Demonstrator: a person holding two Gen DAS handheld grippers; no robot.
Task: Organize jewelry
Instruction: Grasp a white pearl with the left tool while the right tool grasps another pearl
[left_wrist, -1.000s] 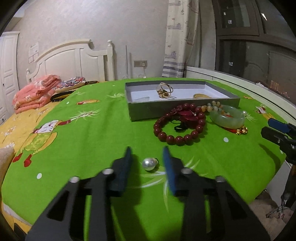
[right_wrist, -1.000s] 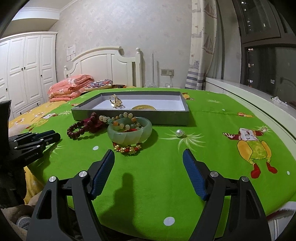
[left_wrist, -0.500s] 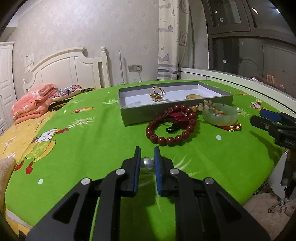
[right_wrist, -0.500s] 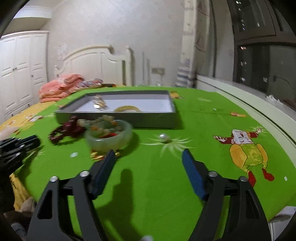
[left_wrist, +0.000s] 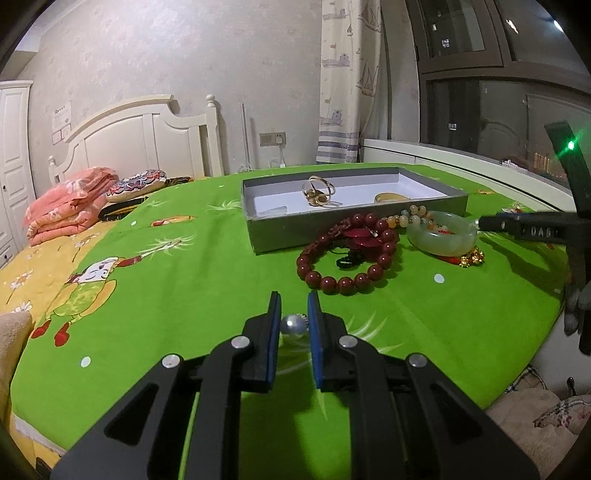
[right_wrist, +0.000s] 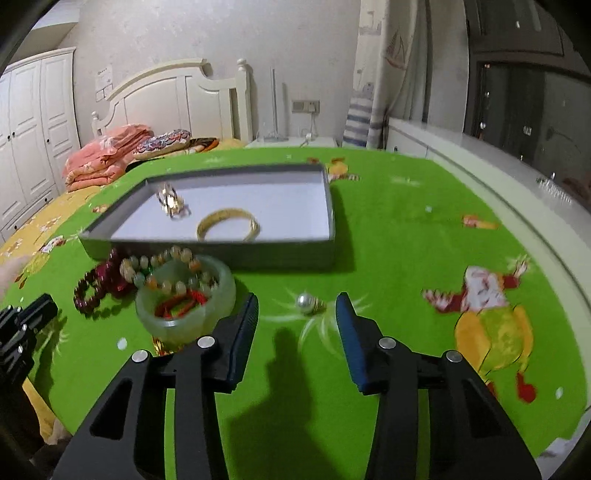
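Left hand-held gripper pinches the pearl earring just above the green surface, right hand-held gripper spread over another; round pearl could squirt out before reaching the tray.

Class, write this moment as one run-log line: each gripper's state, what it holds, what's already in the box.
left gripper: shut on pearl | right gripper: open, empty | grey box: gold bangle, gold ring

Both wrist cameras are looking forward along their fingers, low and near over the green bedspread; both are sharing the grey tray (from opposite sides).
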